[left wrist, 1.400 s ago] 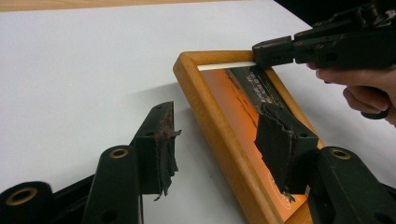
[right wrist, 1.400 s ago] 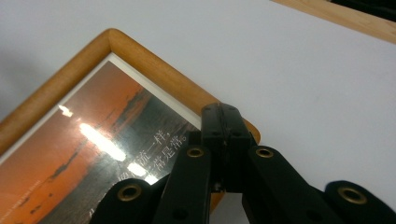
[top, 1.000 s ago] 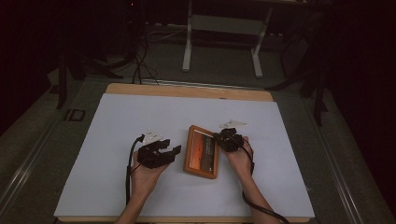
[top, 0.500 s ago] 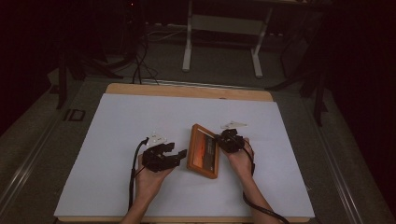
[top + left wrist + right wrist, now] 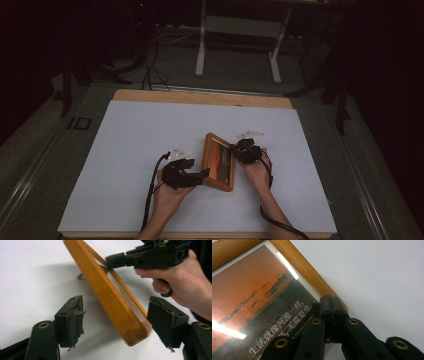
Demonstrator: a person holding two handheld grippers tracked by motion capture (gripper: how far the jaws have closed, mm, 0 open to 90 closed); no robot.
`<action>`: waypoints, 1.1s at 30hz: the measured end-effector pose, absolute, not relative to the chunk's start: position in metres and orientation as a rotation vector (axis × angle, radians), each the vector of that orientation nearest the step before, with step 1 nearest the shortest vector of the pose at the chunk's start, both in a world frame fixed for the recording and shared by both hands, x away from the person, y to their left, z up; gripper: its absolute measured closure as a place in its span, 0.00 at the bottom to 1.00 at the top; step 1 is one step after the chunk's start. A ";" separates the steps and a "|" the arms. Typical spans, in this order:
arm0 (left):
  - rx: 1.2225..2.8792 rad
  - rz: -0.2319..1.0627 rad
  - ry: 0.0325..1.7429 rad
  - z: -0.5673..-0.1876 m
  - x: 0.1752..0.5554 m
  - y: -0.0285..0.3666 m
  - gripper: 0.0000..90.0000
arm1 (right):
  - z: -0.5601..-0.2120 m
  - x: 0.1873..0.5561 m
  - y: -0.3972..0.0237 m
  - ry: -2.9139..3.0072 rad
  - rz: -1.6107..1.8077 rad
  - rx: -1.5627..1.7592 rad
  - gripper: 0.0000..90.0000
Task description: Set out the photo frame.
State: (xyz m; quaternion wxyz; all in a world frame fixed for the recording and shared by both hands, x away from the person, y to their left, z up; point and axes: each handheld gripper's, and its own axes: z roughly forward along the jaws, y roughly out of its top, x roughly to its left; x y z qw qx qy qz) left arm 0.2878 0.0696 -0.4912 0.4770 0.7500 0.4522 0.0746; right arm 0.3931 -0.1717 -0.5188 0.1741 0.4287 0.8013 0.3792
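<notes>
Wooden picture frame [image 5: 219, 162] tilts up off the white tabletop [image 5: 125, 150], right tongs [image 5: 239, 149] clamped on its edge, left tongs [image 5: 117, 322] just opened wide, straddling the near corner untouched; standing it upright remains.

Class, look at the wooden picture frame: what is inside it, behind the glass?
Inside the picture frame is a print of an orange sunset with white Chinese writing along its lower edge. The right tool, clamped on the frame's edge, covers part of the writing, and glare hides some of the print.
</notes>
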 end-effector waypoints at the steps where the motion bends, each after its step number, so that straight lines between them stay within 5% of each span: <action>1: 1.844 0.180 1.105 -0.493 0.288 0.067 0.32 | -0.519 0.393 -0.172 2.270 1.077 1.216 1.00; 33: 1.827 -0.012 1.116 -0.509 0.298 0.052 0.54 | -0.518 0.393 -0.172 2.278 1.061 1.188 1.00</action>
